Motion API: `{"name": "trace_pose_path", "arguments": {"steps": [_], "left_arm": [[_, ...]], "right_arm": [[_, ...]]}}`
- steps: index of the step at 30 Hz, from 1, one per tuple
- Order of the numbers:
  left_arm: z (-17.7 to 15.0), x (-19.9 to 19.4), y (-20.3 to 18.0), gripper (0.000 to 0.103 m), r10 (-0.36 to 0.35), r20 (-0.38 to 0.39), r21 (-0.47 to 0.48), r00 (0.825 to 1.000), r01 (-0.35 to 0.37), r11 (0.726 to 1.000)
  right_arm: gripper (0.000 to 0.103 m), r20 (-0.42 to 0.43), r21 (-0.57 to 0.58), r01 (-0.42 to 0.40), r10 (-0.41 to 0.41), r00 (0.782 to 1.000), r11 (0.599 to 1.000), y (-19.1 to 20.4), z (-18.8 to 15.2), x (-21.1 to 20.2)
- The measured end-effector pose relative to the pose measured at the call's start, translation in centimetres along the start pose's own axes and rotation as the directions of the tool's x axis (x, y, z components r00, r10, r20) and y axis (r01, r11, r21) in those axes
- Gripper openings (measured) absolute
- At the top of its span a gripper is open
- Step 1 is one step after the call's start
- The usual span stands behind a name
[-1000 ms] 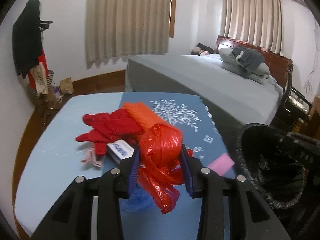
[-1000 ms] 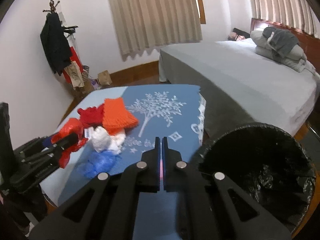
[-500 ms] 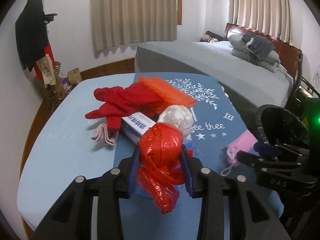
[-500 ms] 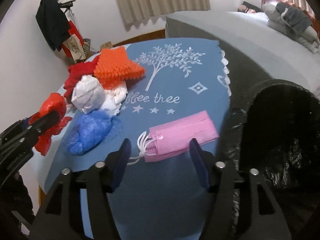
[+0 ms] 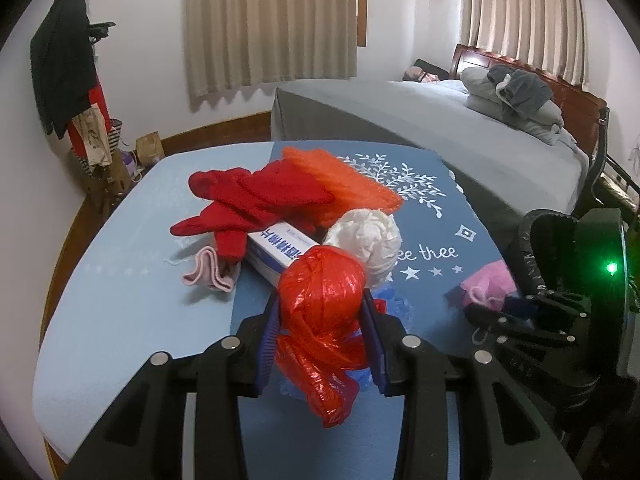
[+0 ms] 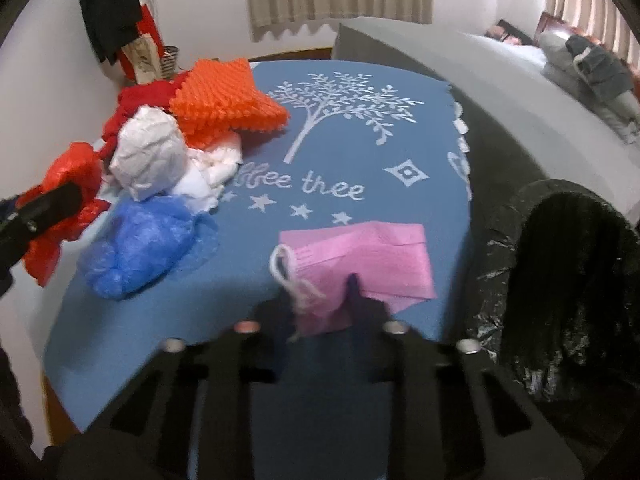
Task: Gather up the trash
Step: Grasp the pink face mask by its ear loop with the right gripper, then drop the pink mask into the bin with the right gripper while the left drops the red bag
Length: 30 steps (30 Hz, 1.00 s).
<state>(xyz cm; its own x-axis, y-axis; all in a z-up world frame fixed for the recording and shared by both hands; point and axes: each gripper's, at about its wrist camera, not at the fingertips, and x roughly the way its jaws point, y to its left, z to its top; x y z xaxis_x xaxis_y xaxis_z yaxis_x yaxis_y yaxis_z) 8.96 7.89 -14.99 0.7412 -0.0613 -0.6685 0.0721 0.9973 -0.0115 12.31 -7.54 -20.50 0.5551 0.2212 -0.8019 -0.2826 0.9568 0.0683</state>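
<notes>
Beside "tree" on the blue cloth, right tongs pinch the pink mask; left tongs clamp the red bag.

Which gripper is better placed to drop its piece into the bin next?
Right. The right gripper straddles the pink mask directly beside the black-lined bin; the left gripper, holding the red bag, sits farther away.

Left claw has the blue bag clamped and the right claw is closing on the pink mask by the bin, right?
Not quite: the left claw clamps the red bag, as the left wrist view shows. The blue bag lies loose on the table. The right claw is indeed at the pink mask by the bin.
</notes>
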Motion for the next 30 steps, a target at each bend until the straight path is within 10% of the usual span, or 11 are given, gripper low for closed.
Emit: {"name": "trace_pose_path", "arguments": {"steps": [16,30], "left_arm": [[2.8,-1.4,-4.9,0.039,-0.104,0.054,0.065,0.993,0.100,0.993],[5.1,-0.5,-17.9,0.039,-0.367,0.037,0.199,0.929,0.353,0.914]], "right_arm": [[0.010,0.225,0.118,-0.042,0.014,0.974,0.992,-5.0,2.1,-11.3],[0.014,0.197,0.335,0.118,-0.192,0.961,0.935,-16.3,-4.0,-16.2]]}}
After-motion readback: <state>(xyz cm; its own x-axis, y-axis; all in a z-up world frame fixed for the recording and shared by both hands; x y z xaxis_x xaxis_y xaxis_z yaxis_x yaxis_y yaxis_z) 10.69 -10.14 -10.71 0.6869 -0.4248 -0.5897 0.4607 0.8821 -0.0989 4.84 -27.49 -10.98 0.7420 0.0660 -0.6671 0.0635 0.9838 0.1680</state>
